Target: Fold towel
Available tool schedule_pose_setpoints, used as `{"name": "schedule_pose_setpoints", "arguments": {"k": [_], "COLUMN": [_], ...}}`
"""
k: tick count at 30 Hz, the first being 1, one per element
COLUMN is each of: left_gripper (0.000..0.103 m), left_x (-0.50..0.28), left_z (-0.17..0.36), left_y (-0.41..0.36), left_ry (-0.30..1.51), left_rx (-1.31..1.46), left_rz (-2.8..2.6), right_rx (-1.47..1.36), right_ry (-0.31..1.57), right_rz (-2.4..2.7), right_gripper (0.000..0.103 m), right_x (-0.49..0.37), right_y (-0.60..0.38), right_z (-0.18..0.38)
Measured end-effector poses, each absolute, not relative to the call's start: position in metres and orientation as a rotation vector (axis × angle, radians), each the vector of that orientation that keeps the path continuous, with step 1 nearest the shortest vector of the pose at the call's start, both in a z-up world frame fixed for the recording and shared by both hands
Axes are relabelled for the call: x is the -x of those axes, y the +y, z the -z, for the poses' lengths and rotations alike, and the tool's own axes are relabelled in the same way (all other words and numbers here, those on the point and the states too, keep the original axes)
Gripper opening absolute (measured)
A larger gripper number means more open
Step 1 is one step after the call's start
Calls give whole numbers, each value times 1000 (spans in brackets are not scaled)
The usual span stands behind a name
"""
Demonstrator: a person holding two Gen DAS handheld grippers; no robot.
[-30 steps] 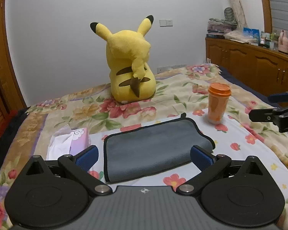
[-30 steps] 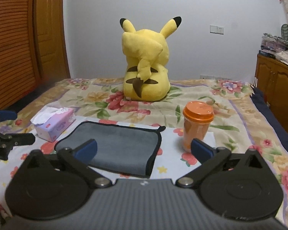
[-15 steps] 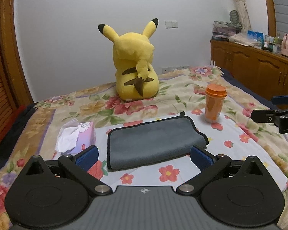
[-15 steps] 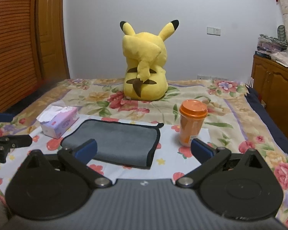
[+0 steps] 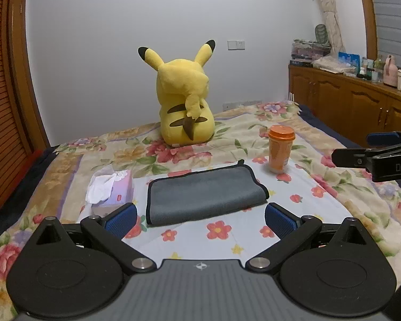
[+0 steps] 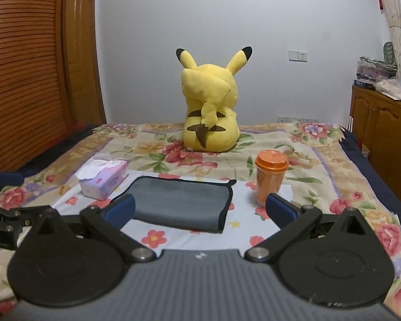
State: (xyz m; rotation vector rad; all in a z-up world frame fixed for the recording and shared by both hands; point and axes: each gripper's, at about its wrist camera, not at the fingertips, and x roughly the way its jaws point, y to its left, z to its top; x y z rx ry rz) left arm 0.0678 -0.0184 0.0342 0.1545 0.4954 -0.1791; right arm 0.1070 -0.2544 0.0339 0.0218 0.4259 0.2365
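Note:
A grey towel with a black hem (image 5: 204, 195) lies folded flat on the flowered bedspread; it also shows in the right wrist view (image 6: 181, 203). My left gripper (image 5: 200, 220) is open and empty, held back from the towel's near edge. My right gripper (image 6: 200, 210) is open and empty, also short of the towel. The right gripper shows at the right edge of the left wrist view (image 5: 374, 155). The left gripper shows at the left edge of the right wrist view (image 6: 5, 214).
An orange lidded cup (image 5: 280, 148) stands right of the towel, also in the right wrist view (image 6: 270, 179). A tissue box (image 5: 111, 188) lies left of it. A yellow plush toy (image 5: 185, 107) sits at the back. Wooden cabinets (image 5: 361, 104) line the right wall.
Both grippers have pulled back from the towel and risen, so the towel, cup and tissue box look smaller and farther. The jaws stay open. The towel has not moved.

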Motion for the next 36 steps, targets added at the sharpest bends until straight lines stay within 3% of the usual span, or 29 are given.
{"name": "schedule_pose_setpoints", "arguments": {"k": [36], "left_gripper": [103], "left_x": [-43], "left_z": [37], "left_y": [-16], "left_ry": [585], "left_rx": [-68], "left_rz": [95], "right_rx": [-16], "right_ry": [505], "right_rz": [-242], "right_gripper": [103], "right_x": [-63], "right_y": [-234], "right_z": [36]}}
